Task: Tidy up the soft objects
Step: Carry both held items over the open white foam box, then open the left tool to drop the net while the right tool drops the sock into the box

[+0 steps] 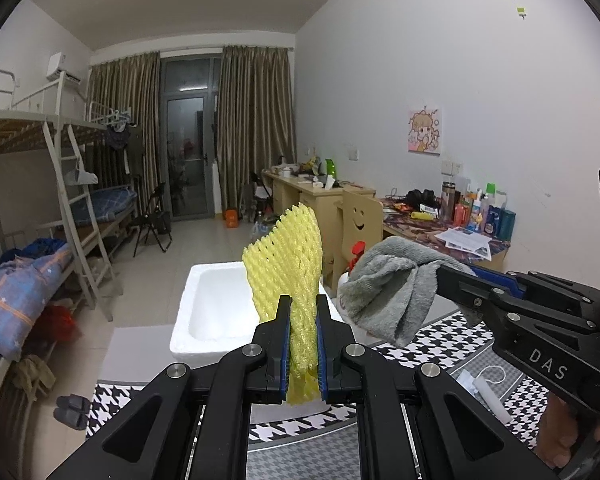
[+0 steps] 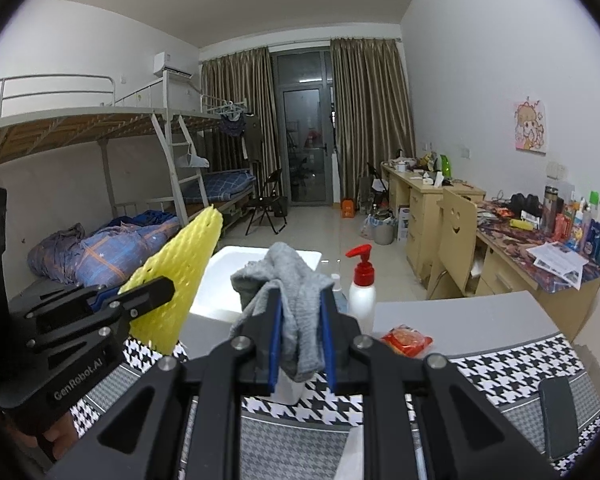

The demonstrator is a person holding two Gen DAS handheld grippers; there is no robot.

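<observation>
- Left gripper [image 1: 303,304]: its fingers are clamped on a yellow foam net sleeve [image 1: 286,264], which stands upright out of them, fanned wide at the top and held in the air above the surface [image 1: 440,344].
- Right gripper [image 2: 300,300]: its fingers are clamped on a grey fleece cloth [image 2: 286,280] — bunched over the fingertips, with one end hanging down between them.
- The two grippers ride side by side, near each other but apart; from the left wrist camera the cloth droops beside the net without touching it.
- Beneath both lies a black-and-white houndstooth mat [image 2: 500,364] covering the surface.
- On the mat to the right: a red snack packet [image 2: 406,340] and, nearer the edge, a dark phone [image 2: 556,420] lying flat.
- Just beyond the fingers sits an open white foam box [image 1: 208,304], directly ahead of both held things.
- Beside the box on its right stands a white pump bottle [image 2: 362,284] with a red pump head; it stands close beside the cloth's side of the box.
- Farther right — a wooden chair [image 2: 456,236] with a smiley cut-out, pushed to a desk [image 2: 512,264] crowded with bottles and papers.
- Left: a bunk bed [image 2: 112,184] with a blue checked quilt [image 2: 120,248].
- Far end: brown curtains [image 2: 368,120] flanking a glass door.
</observation>
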